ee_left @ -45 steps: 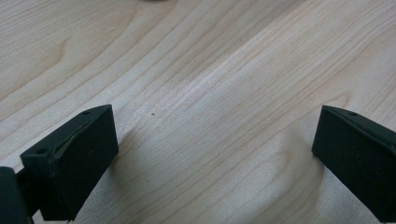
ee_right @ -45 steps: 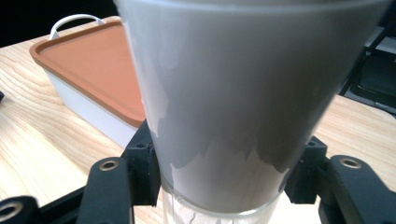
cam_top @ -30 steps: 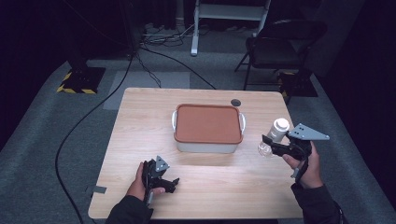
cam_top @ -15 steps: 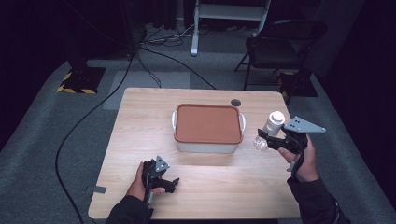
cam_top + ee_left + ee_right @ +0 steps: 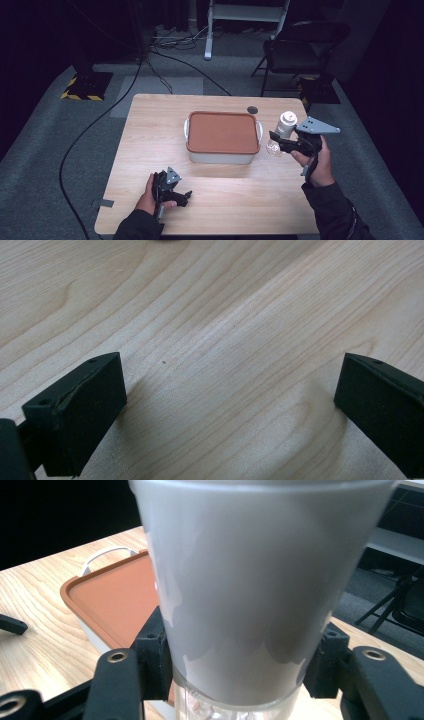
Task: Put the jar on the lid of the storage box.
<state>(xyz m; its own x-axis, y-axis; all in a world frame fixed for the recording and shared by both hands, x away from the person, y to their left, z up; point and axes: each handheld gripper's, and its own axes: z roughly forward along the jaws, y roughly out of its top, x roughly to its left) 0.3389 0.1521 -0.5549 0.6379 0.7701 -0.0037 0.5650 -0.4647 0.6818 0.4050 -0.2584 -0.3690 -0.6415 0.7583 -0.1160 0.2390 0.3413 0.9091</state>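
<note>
The jaws of the right gripper (image 5: 278,142) were clamped on a light bulb (image 5: 282,131) at the neck, where grey base meets clear glass, holding it in the air just beside the right end of the lidded box (image 5: 223,136). The bulb tilted, base up and away, glass end down. It looked light, smooth and fragile, best held at the base. The left gripper (image 5: 183,196) rested on the table (image 5: 150,125), jaws wide and empty.

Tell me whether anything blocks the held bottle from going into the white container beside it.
Yes. The right gripper holds the bottle just right of the container, but the terracotta lid sits closed over the container's whole top. Nothing else visible lies between them.
</note>
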